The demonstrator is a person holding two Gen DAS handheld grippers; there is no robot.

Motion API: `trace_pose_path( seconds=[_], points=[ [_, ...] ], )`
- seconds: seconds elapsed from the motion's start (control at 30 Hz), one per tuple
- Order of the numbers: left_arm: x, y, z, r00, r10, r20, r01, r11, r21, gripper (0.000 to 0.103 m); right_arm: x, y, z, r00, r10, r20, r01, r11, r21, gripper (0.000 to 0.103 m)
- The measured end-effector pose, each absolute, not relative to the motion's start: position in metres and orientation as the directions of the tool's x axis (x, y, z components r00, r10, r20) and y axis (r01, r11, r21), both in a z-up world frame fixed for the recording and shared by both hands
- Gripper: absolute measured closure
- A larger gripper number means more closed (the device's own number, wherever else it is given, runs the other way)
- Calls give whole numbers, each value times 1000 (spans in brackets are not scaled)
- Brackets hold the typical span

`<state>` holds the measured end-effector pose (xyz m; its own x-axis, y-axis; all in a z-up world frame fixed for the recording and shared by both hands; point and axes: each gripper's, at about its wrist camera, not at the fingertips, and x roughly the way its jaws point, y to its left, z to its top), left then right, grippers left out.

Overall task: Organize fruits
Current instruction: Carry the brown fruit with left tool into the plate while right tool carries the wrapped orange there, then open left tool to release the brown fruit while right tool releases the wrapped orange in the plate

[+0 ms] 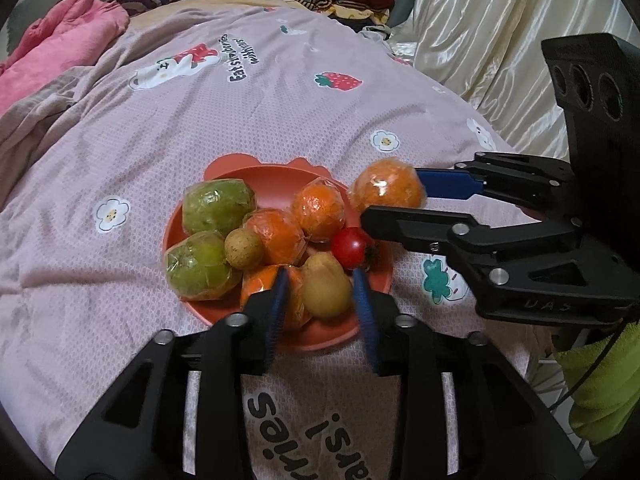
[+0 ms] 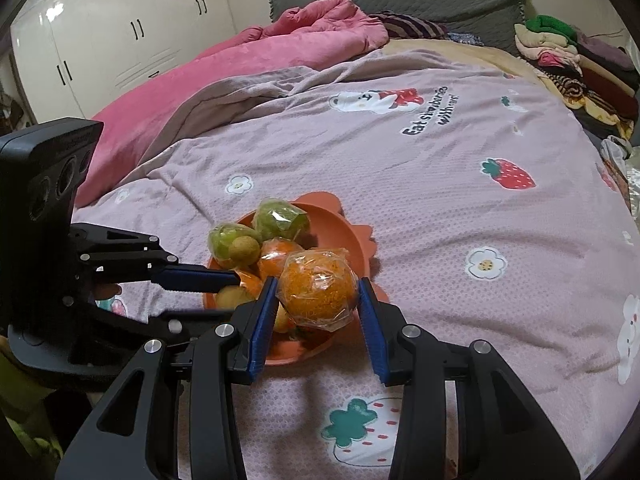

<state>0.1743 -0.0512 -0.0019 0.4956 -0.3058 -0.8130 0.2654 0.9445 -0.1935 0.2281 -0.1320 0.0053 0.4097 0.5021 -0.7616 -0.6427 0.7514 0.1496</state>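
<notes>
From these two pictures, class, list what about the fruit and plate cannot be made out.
- Tomato: hidden in the right wrist view behind the wrapped orange.
- Plate near rim: left wrist view, covered by the left hand-held gripper.
- Whether the right hand-held gripper squeezes the orange: unclear.

Crowded plate (image 1: 208, 312) (fruit touching fruit); right gripper (image 1: 394, 200) blocking its right rim; open blanket (image 2: 460, 216) beyond, toward the clothes pile (image 2: 576, 64).
</notes>
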Motion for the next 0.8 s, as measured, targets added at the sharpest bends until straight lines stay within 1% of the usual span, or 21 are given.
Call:
trace_pose_path(
  seconds=[0.4, 0.8],
  points=[
    [168, -49, -2, 500, -293, -815, 267, 947, -177, 72, 238, -119, -3, 340, 524, -781, -658, 726, 201, 64],
    [158, -37, -1, 509, -277, -815, 245, 954, -172, 72, 237, -110, -8, 324, 514, -794, -662, 723, 198, 62]
  ],
)
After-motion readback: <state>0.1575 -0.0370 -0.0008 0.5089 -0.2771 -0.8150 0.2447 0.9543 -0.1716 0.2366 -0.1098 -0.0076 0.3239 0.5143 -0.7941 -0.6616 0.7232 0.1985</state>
